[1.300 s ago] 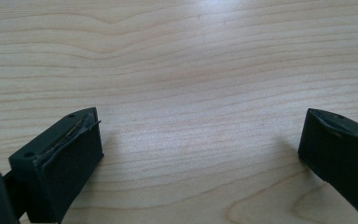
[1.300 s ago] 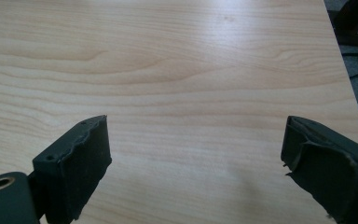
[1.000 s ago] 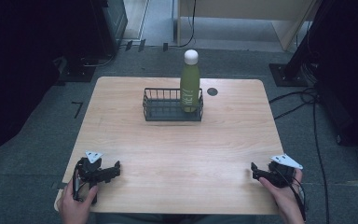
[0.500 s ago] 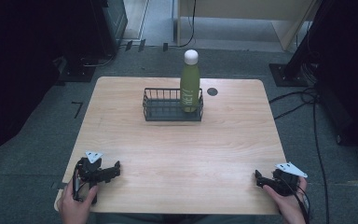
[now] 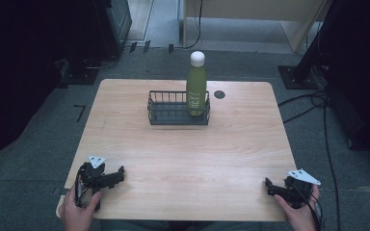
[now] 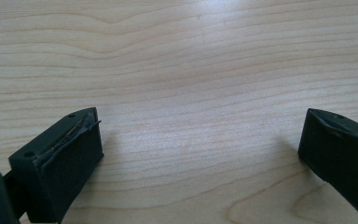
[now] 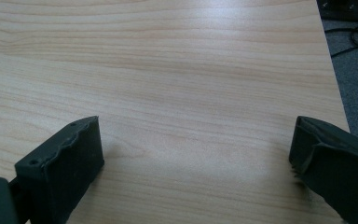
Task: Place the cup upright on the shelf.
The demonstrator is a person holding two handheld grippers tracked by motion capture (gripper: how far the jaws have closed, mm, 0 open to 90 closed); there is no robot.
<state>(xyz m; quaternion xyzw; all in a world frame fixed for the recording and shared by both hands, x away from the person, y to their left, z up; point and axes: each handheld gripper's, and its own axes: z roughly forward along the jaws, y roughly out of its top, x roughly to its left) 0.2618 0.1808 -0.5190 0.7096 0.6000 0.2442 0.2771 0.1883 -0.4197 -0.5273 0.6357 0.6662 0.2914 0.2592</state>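
Bottle [image 5: 196,86] first: green body, white round cap, pale lettering running down its side. It stands upright in the right end of a dark wire basket [image 5: 166,108], which sits at the far middle of the counter [image 5: 188,154]. Just right of the basket, a small dark round hole [image 5: 219,94] marks the wood.

Both my hands are low at the near edge, well apart from the bottle and from each other. My left hand [image 5: 79,209] grips its tool at the near left corner, with the left claw [image 5: 120,172] pointing right and a little toward the far side, level over the wood. In the left gripper view its jaws stand wide apart with bare wood grain between them; it holds nothing.

My right hand [image 5: 301,211] sits at the near right corner, and the right claw [image 5: 267,185] points left along the near edge. Its jaws have just been opening, and in the right gripper view they are spread wide over bare wood, nothing between them, with the counter's right edge and some floor cables beyond.
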